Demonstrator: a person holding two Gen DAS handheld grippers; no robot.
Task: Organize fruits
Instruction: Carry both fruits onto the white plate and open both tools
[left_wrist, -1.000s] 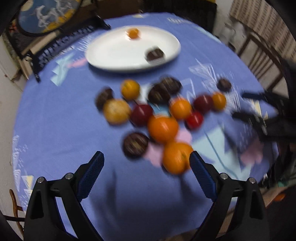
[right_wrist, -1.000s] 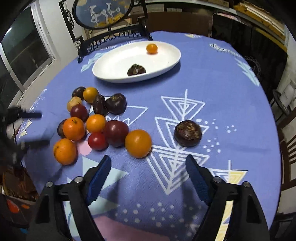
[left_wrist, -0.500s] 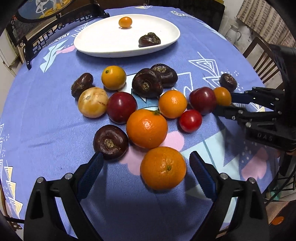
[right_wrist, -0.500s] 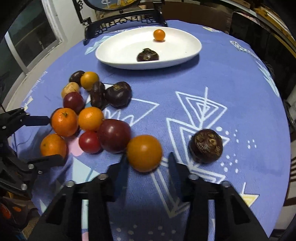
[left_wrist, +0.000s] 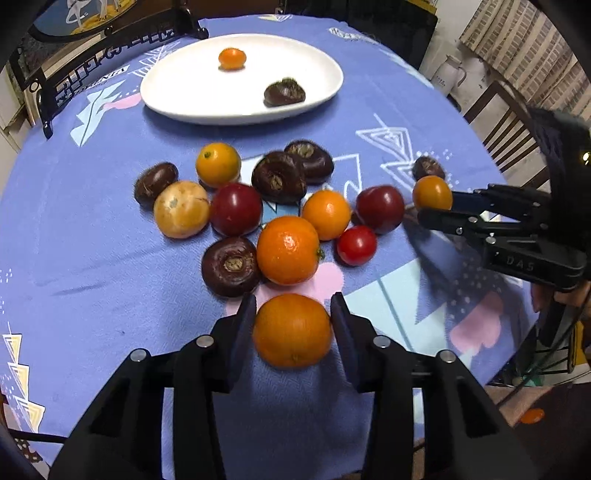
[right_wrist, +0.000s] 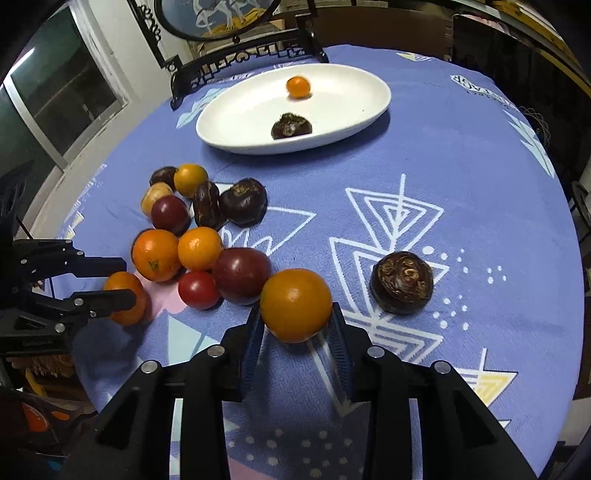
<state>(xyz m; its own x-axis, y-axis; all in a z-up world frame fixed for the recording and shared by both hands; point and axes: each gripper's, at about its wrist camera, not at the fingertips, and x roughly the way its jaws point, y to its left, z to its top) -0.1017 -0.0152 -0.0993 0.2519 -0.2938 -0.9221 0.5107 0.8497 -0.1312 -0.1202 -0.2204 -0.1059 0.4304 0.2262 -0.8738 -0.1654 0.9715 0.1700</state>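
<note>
The round table (right_wrist: 461, 177), covered by a blue patterned cloth, fills both views; its right half is largely bare in the right wrist view, and a broad bare strip is seen between the fruit cluster and the near rim. A dark carved stand (right_wrist: 236, 59) sits at the far edge. The white oval plate (right_wrist: 343, 122) lies near that far edge, with a small orange fruit (right_wrist: 298, 87) and a dark chestnut-like fruit (right_wrist: 291, 126) on it, well apart from each other. The loose cluster of fruits (left_wrist: 258, 206) is gathered mid-table, left of centre in the right wrist view. One dark fruit (right_wrist: 401, 282) lies alone, apart from the cluster.

The left gripper (left_wrist: 293, 325) is closed on the nearest orange (left_wrist: 293, 329), both pads pressed to its sides. The right gripper (right_wrist: 297, 325) is closed on a yellow-orange fruit (right_wrist: 296, 305) at the cluster's edge.

A second ago both pairs of jaws were spread wide with no fruit held between them; they have since been closing onto these fruits. The plate's contents are unchanged.
</note>
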